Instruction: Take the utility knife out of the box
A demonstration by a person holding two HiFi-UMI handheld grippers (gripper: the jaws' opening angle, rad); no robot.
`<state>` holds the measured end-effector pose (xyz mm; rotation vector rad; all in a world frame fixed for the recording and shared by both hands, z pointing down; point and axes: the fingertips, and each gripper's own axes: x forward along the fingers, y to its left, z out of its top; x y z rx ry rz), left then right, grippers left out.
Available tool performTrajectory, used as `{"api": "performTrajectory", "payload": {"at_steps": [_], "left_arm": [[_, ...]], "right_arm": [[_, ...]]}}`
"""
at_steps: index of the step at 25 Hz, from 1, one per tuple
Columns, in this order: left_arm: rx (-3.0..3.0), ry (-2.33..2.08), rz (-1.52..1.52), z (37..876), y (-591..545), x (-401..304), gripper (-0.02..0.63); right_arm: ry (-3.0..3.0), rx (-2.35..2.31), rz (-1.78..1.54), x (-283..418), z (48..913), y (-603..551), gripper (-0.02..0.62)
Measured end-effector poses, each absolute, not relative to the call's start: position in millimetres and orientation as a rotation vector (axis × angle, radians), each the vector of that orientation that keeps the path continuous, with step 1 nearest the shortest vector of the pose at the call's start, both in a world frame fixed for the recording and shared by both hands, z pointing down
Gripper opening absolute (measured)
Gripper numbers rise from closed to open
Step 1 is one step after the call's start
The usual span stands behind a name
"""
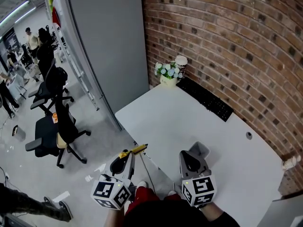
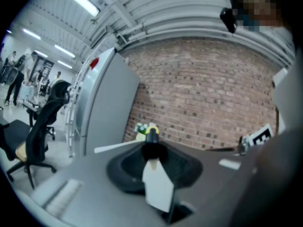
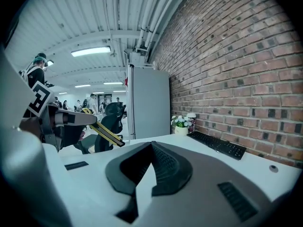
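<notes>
Look for the utility knife (image 1: 134,150) not in any box but clamped in the left tongs (image 1: 126,158), gripped near one end and sticking out ahead of the tips. Read its long axis in the head view as running from the tongs forward and a little to the right, the yellow-and-black body ending just at the near left edge of the worktop (image 1: 189,122), partly over the floor (image 1: 94,141). Seen end-on in the left gripper view, in line with the jaws and aimed toward the brick wall (image 1: 227,37); seen side-on in the right gripper view, slanting down and rightward out of the left tongs. Right tongs (image 1: 193,159) pinched together at the tips with nothing between them, held over the worktop just to the right of the knife and apart from it. No box to be made out in any view; taking-out step judged as good as done, with only carrying and setting down to follow. For any next move, keep in mind: knife to the left of the right tongs, free end aimed forward past them, not toward them; left tongs already on it, right tongs near but idle. Bare worktop ahead and to the right of the free end; keyboard (image 1: 208,100), flowers (image 1: 165,71) and cup (image 1: 181,60) well apart at the far end by the wall. Possible risk: thin body pivoting in the grip.
</notes>
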<state>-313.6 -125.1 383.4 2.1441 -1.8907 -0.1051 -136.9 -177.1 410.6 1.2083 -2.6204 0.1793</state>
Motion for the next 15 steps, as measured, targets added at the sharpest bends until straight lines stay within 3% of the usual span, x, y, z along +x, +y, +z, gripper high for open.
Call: {"api": "performTrajectory", "payload": {"at_steps": [15], "left_arm": [[2.082, -1.938, -0.097, 388.8, -101.6, -302.5, 0.074]], "right_arm": [[-2.643, 1.109, 0.217, -135.0, 423.1, -159.6, 0.008]]}}
